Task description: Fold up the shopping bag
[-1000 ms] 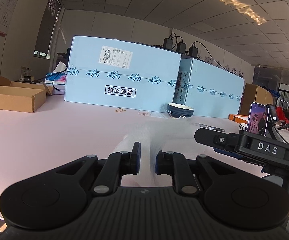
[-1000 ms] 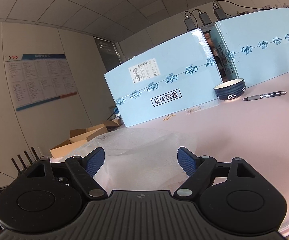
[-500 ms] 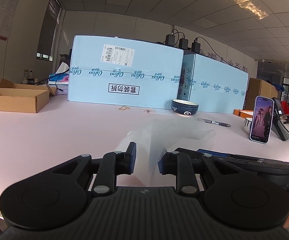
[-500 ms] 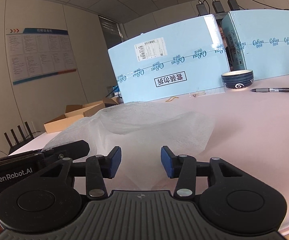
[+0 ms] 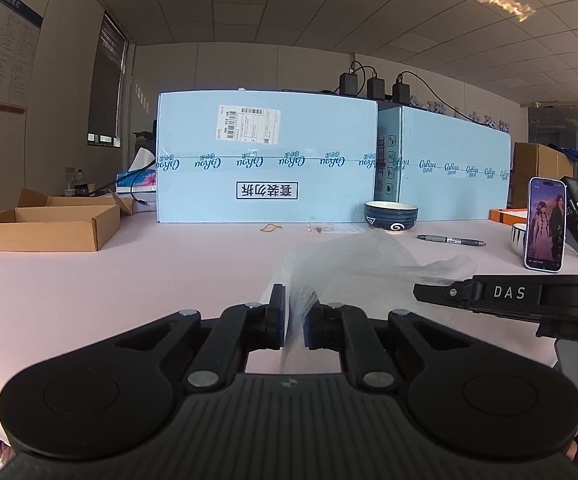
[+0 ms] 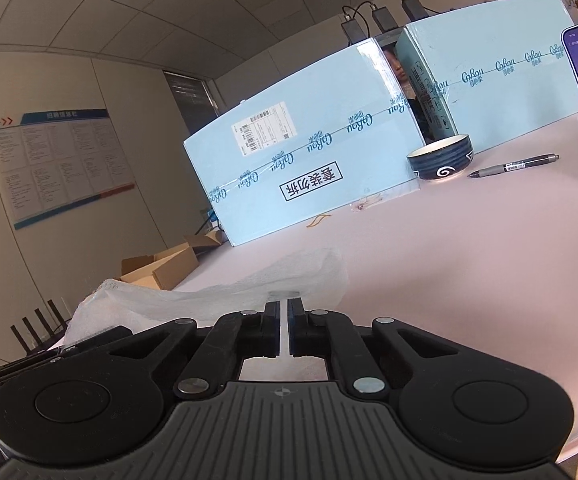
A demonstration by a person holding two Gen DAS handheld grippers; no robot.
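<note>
A thin, translucent white shopping bag (image 5: 369, 256) lies crumpled on the pale pink table (image 5: 129, 280), stretched between my two grippers. My left gripper (image 5: 294, 300) is closing its jaws, and a bunched fold of the bag is pinched between its pads. The right tool's black housing marked DAS (image 5: 509, 294) reaches in from the right over the bag's edge. In the right wrist view, the bag (image 6: 217, 296) spreads to the left, and my right gripper (image 6: 283, 302) is closing, its jaws almost touching on the bag's near edge.
Two big light-blue cartons (image 5: 265, 160) stand across the back of the table. Before them are a dark blue bowl (image 5: 391, 216), a grey pen (image 5: 449, 240) and a propped phone (image 5: 545, 224). An open cardboard box (image 5: 49, 224) sits at the left.
The right jaws went from wide open to nearly together on the bag's edge. The left jaws parted slightly, then closed on the fold. The bag has gathered up between the two tools.
</note>
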